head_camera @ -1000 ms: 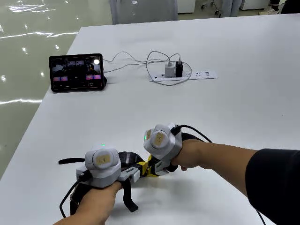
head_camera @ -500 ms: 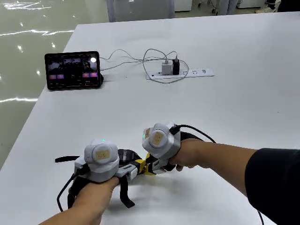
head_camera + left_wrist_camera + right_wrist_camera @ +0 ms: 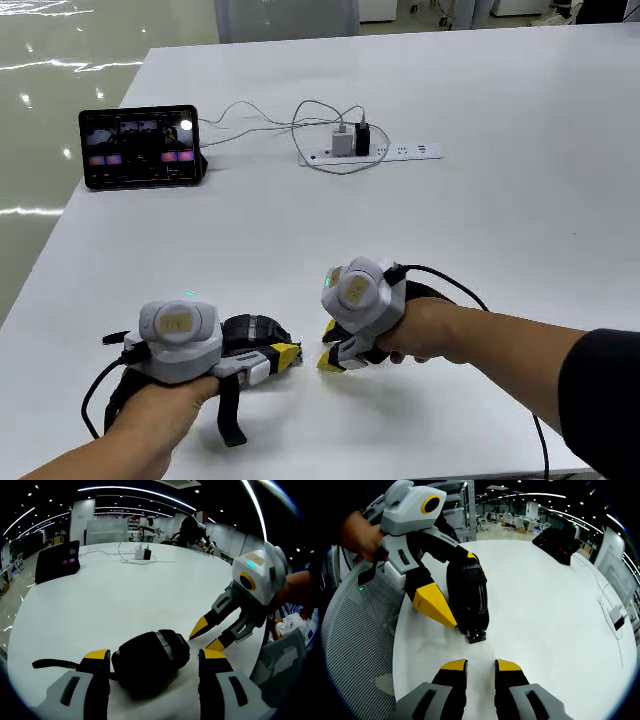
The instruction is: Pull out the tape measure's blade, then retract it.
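Left gripper clamps black tape measure, on edge on white table | right gripper, jaws slightly apart, empty, just short of hook | blade fully housed: undrawn or already back, unclear.

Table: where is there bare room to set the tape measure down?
Free: the wide stretch of table right of the power strip, and the middle band this side of the tablet. Crowded: the near edge, where the left tongs flank the tape measure and the right tongs point at it; cables beside the strip.
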A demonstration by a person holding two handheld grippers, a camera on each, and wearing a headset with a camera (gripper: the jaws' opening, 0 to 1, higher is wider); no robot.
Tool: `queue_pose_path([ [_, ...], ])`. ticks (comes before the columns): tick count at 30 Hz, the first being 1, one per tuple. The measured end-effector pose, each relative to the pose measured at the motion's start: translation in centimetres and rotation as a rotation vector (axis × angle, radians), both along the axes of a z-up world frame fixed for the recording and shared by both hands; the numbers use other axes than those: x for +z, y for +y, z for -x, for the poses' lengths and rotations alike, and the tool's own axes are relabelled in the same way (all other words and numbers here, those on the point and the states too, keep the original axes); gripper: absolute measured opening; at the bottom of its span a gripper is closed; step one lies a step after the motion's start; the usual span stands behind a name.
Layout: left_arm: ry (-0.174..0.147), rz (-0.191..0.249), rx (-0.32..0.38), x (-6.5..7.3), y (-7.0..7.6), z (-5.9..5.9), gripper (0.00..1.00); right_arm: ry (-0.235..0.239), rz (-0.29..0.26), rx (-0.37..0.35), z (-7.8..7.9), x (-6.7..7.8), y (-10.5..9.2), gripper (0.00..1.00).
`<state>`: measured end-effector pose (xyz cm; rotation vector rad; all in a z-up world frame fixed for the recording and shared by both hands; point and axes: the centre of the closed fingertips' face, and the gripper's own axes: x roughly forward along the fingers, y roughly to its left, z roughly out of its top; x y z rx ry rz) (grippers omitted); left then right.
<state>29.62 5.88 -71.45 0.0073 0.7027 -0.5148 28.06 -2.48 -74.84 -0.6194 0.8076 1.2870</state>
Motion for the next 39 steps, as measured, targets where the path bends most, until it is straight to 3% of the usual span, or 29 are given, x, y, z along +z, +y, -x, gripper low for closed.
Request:
queue_pose_path([
  [3, -0.029, -0.006, -0.077, 0.3, -0.6, 0.4, 0.76, 0.001, -0.036, -0.038, 0.0, 0.8, -0.7, 0.19],
  [7, -0.038, -0.011, -0.116, 0.4, -0.5, 0.6, 0.84, -0.009, -0.044, -0.068, 0.1, 1.3, -2.1, 0.21],
  [11, -0.037, 0.017, -0.16, 0.7, -0.5, 1.0, 0.91, -0.03, -0.057, -0.094, 0.3, 2.0, -3.7, 0.22],
  [12, -0.037, 0.056, -0.191, 1.0, -1.1, 1.3, 0.94, -0.032, -0.057, -0.095, 0.4, 2.0, -4.1, 0.23],
  [14, -0.039, 0.049, -0.194, 1.1, -0.7, 1.4, 0.99, -0.045, -0.054, -0.099, 0.9, 2.0, -5.1, 0.25],
  [15, -0.049, 0.033, -0.214, 1.2, -0.6, 1.6, 0.99, -0.046, -0.056, -0.108, 1.1, 2.0, -5.7, 0.25],
  [19, -0.035, 0.021, -0.233, 1.1, 0.1, 2.1, 0.99, -0.037, -0.066, -0.158, 1.4, 1.8, -7.6, 0.29],
  [23, -0.039, 0.038, -0.235, 1.4, 1.1, 2.5, 0.99, -0.051, -0.082, -0.204, 1.3, 2.5, -9.4, 0.33],
  [26, -0.042, -0.009, -0.25, 1.1, 2.2, 2.9, 0.99, -0.052, -0.092, -0.226, 1.5, 2.9, -10.6, 0.36],
  [32, -0.035, -0.01, -0.242, 0.4, 3.6, 3.7, 0.99, -0.049, -0.086, -0.25, 2.5, 3.0, -13.0, 0.41],
  [37, -0.029, -0.037, -0.251, 0.1, 4.6, 4.4, 0.99, -0.053, -0.103, -0.287, 2.9, 3.1, -15.1, 0.43],
  [39, -0.033, -0.022, -0.26, 0.4, 4.8, 4.7, 0.99, -0.042, -0.104, -0.288, 3.3, 2.8, -15.9, 0.45],
])
